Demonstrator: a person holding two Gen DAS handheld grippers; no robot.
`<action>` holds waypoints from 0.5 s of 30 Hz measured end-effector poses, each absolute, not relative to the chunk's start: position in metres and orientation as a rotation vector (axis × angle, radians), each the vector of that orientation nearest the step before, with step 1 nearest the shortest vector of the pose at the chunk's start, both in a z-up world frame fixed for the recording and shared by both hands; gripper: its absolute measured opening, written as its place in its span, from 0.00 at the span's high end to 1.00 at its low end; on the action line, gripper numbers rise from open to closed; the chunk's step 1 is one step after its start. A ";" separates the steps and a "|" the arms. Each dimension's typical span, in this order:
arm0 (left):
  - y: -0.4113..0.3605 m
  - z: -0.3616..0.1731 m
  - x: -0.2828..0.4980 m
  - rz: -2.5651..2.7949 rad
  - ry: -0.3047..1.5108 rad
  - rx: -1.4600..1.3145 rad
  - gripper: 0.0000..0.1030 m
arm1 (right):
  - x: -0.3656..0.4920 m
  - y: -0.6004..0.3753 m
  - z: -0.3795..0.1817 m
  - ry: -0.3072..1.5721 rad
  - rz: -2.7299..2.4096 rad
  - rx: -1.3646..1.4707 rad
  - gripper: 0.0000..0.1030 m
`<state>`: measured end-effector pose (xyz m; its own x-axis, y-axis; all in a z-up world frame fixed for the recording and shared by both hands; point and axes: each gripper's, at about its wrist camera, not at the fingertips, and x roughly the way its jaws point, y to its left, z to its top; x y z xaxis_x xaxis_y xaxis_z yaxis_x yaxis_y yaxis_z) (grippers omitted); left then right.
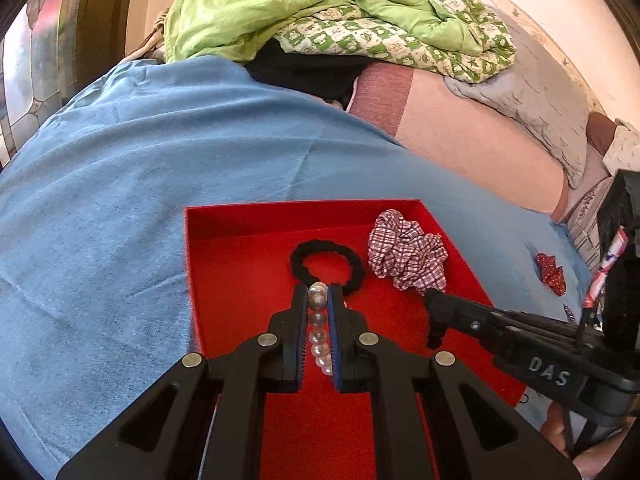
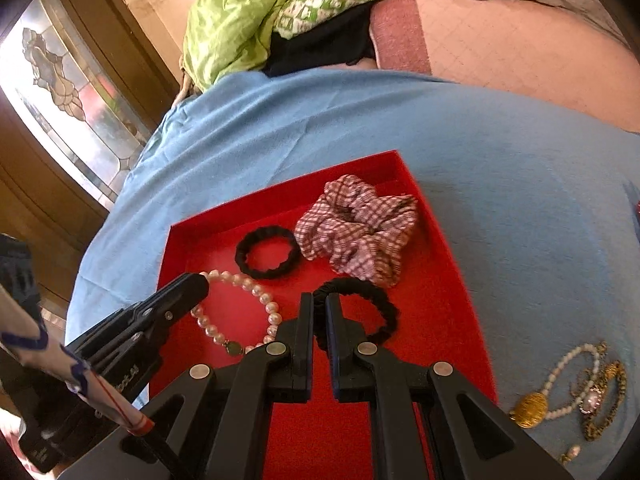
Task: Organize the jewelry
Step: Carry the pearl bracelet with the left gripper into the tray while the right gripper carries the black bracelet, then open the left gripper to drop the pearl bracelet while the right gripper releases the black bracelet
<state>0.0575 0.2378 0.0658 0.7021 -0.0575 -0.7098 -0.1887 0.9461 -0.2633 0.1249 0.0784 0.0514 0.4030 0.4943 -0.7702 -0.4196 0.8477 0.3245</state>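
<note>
**Desk:** What do the two tools have hold of, closest in?

**Photographer:** The left gripper [image 1: 318,294] is closed narrowly on a pearl bracelet [image 2: 240,312], beads lined up between its pads; the rest of the loop lies on the floor of the red tray [image 1: 208,264] just under the tips. It looks gripped by one side so the string can be lowered flat. The right gripper [image 2: 319,300] is nearly closed on a black hair band [image 2: 356,308], pinching its near-left edge. I judge both pieces are being set down in the tray.

**Desk:** And just beyond the tips?

**Photographer:** Ahead of the left gripper, touching or just beside the pearls, lies a second black hair tie [image 1: 326,266]. To its right sits a checked scrunchie [image 1: 406,254], ahead of the right gripper and close to the band it holds. That side of the tray is crowded; the side left of the pearls is bare.

**Desk:** Anything left outside?

**Photographer:** Right of the right gripper, on the blue cloth [image 1: 120,208], a tangle of jewellery [image 2: 568,396] waits: a gold locket, pale beads, a chain. A small red bow [image 1: 551,273] lies past the tray's right edge. Farthest off, a green quilt [image 1: 280,4] is heaped.
</note>
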 end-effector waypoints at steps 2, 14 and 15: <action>0.239 0.066 0.057 0.080 0.795 -0.329 0.91 | 0.127 0.085 0.050 1.000 0.575 0.074 0.93; 0.241 0.065 0.056 0.088 0.802 -0.332 0.91 | 0.139 0.098 0.040 1.033 0.552 0.071 0.92; 0.241 0.065 0.056 0.089 0.802 -0.331 0.91 | 0.139 0.098 0.039 1.035 0.553 0.073 0.92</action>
